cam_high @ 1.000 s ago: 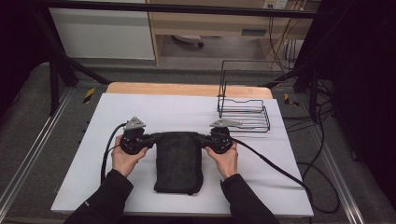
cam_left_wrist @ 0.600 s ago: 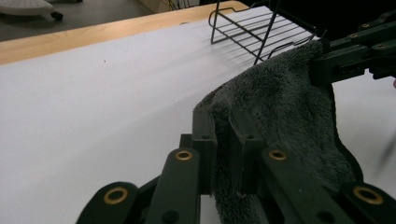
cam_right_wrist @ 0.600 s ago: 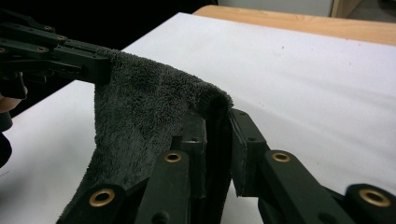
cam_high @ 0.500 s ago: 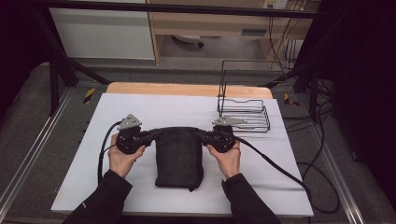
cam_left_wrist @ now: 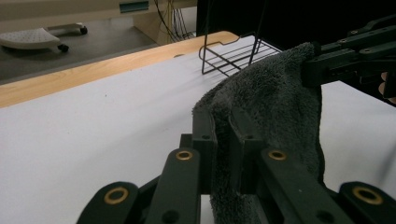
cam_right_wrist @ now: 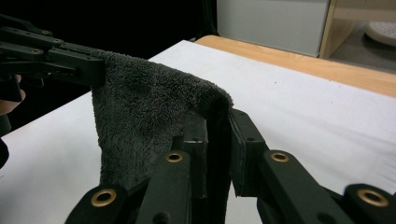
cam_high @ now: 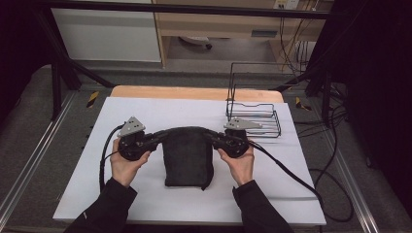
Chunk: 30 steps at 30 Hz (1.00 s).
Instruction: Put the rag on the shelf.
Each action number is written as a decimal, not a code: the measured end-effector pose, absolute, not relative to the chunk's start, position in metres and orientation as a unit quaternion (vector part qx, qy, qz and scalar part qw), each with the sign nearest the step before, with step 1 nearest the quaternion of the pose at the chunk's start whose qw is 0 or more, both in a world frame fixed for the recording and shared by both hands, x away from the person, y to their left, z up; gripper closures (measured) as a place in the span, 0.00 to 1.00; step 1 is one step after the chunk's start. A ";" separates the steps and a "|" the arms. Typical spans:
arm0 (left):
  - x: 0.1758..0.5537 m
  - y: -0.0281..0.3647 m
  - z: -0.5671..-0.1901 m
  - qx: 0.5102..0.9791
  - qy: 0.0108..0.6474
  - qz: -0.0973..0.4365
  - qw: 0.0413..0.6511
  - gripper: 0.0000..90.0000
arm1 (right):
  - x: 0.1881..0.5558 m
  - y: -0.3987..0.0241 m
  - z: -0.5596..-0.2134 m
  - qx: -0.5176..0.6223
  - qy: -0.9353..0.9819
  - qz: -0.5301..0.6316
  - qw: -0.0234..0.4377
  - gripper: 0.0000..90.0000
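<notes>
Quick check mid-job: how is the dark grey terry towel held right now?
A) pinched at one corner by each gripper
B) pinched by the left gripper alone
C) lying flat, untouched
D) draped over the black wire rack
A: the left gripper and the right gripper each clamp a top corner of the dark grey terry towel, which hangs between them.

Left gripper [cam_high: 156, 139] and right gripper [cam_high: 212, 138] pinch the dark towel [cam_high: 187, 158] (top corners) over the white table [cam_high: 145, 109].

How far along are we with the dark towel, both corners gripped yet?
Done: both far corners are pinched, the left gripper and the right gripper each shut on the dark towel. In hand: its far edge is held up between them, while the near end lies on the white table cover. Left: probably a fold or a move; the wire rack holds nothing.
</notes>
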State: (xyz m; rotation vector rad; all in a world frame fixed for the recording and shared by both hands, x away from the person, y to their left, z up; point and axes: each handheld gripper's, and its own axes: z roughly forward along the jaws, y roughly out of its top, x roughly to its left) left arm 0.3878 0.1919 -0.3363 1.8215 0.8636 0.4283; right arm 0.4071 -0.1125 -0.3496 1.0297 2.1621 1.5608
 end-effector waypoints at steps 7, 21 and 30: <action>0.382 0.191 -0.329 0.751 0.353 0.186 0.527 0.91 | 0.403 -0.115 -0.342 0.348 0.744 0.549 0.152 0.88; 0.376 0.187 -0.315 0.737 0.340 0.201 0.548 0.91 | 0.392 -0.121 -0.324 0.335 0.736 0.560 0.181 0.89; 0.376 0.178 -0.307 0.732 0.329 0.207 0.560 0.91 | 0.386 -0.129 -0.312 0.330 0.728 0.565 0.206 0.89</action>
